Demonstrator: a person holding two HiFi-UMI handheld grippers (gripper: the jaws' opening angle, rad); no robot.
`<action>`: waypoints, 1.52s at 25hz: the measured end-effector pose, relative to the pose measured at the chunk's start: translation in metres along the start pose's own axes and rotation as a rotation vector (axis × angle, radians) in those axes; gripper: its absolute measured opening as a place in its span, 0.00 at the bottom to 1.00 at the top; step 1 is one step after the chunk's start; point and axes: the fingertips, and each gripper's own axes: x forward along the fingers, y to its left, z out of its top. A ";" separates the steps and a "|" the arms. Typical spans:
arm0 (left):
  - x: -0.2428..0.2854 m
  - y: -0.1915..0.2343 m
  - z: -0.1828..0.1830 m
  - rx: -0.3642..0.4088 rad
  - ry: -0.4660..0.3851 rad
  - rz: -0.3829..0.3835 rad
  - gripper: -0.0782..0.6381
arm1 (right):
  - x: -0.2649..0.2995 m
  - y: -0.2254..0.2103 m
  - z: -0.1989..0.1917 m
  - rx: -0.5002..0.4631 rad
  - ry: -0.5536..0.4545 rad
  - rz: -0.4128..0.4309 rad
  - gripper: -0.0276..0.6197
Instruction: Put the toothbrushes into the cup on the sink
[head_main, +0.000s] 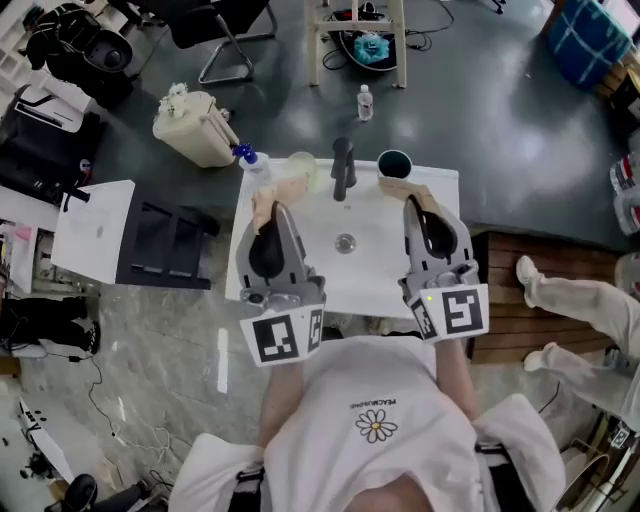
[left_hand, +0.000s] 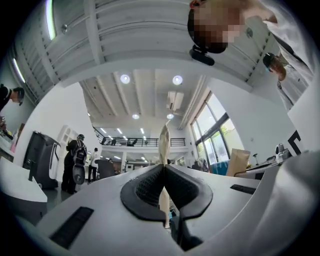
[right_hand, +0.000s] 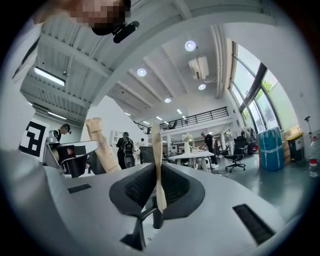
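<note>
Clamping, seemingly, wrapped toothbrushes: both grippers.

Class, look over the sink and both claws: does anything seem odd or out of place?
Both brushes are wrapped in paper, odd for going into the cup: the left toothbrush in the left claw, the right toothbrush in the right claw. Nothing looks spilled.

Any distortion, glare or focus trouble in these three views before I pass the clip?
Head view: fairly sharp, edges bowed, the white sink very bright against the dark floor. Left gripper view: heavy fisheye, black corners, ceiling lamps flare; the wrapped toothbrush between the shut jaws reads clearly. Right gripper view: same fisheye, windows bright.
</note>
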 end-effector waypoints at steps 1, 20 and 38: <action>0.004 -0.001 -0.001 -0.004 -0.004 -0.019 0.13 | -0.001 -0.003 -0.001 -0.002 0.000 -0.024 0.09; 0.044 0.006 -0.016 -0.087 -0.022 -0.161 0.13 | -0.011 -0.013 0.002 -0.052 0.015 -0.226 0.09; 0.040 0.017 -0.017 -0.079 -0.009 -0.129 0.13 | 0.059 -0.054 -0.052 -0.025 0.181 -0.188 0.09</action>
